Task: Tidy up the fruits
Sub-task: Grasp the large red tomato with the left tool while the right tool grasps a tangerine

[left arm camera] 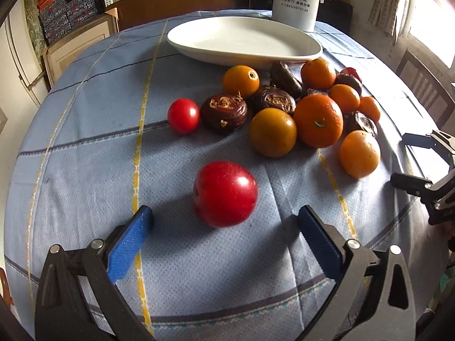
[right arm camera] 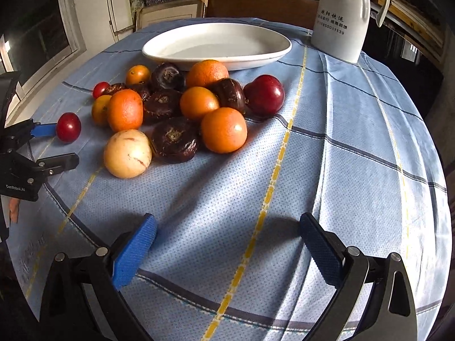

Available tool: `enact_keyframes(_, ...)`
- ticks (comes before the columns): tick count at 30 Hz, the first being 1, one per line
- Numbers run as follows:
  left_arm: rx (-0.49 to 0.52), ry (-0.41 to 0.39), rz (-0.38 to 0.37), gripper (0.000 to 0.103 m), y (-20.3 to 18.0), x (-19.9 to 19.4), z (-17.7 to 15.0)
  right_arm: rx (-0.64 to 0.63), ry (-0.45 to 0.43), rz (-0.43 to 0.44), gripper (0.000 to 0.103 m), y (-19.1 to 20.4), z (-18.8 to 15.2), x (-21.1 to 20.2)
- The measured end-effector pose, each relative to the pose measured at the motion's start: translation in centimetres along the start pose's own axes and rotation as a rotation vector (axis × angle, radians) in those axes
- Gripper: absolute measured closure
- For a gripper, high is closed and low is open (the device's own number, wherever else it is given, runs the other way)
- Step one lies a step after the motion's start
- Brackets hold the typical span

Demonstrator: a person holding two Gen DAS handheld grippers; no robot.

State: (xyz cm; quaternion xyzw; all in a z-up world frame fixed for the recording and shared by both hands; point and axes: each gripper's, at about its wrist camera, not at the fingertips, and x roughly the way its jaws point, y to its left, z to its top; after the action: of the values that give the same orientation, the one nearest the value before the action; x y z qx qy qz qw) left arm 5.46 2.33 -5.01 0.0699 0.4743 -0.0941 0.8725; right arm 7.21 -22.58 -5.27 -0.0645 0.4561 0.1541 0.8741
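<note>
Red plum (left arm camera: 225, 193) lies between the left gripper's (left arm camera: 224, 218) wide jaws; right gripper (right arm camera: 227, 227) gapes wide, holding nothing.

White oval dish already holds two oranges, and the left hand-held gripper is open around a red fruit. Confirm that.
Wrong on the dish: the white oval dish holds nothing, as the right wrist view shows. The left hand-held gripper is indeed open around the red fruit.

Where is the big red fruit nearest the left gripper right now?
In the left wrist view the red fruit lies alone on the blue tablecloth, just ahead of the open left gripper, apart from the pile.
</note>
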Motion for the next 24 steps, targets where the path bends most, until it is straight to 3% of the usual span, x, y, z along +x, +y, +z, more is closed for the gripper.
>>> enact_keyframes(3, -0.004, -0.018, -0.033, 0.004, 0.4, 0.0, 0.7, 0.077, -0.088, 0.051, 0.003, -1.2, 0.3, -1.1)
enact_keyframes(6, 0.031, -0.056, -0.039, 0.004, 0.2, -0.4, 1.3, 0.099, -0.109, 0.081, 0.005, -1.4, 0.9, -1.0)
enact_keyframes(8, 0.077, -0.079, -0.024, 0.005, -0.5, -0.9, 1.4, 0.105, -0.097, 0.114, 0.021, -1.5, 1.3, -0.6)
enact_keyframes(9, 0.093, -0.081, -0.028, 0.012, -0.8, -0.9, 1.4, 0.108, -0.091, 0.13, 0.024, -1.6, 1.5, -0.3)
enact_keyframes(10, 0.1, -0.081, -0.029, 0.031, -0.9, -0.9, 1.5, 0.111, -0.085, 0.143, 0.029, -1.7, 1.7, -0.1)
enact_keyframes(11, 0.109, -0.072, -0.024, 0.039, -1.1, -0.7, 1.6, 0.117, -0.08, 0.154, 0.032, -1.8, 1.9, 0.1)
enact_keyframes(15, 0.092, -0.056, -0.074, 0.056, -0.6, -0.2, 2.0, 0.14, -0.079, 0.183, 0.041, -2.4, 2.6, 0.5)
enact_keyframes(18, 0.071, -0.064, -0.084, 0.064, 0.1, -0.1, 2.3, 0.147, -0.074, 0.2, 0.051, -2.8, 2.9, 1.0)
enact_keyframes(20, 0.054, -0.064, -0.106, 0.064, 0.5, -0.1, 2.4, 0.139, -0.074, 0.213, 0.061, -2.7, 3.0, 1.0)
enact_keyframes(24, 0.045, -0.076, -0.109, 0.064, 0.7, -0.2, 2.4, 0.123, -0.086, 0.208, 0.068, -2.7, 3.4, 1.0)
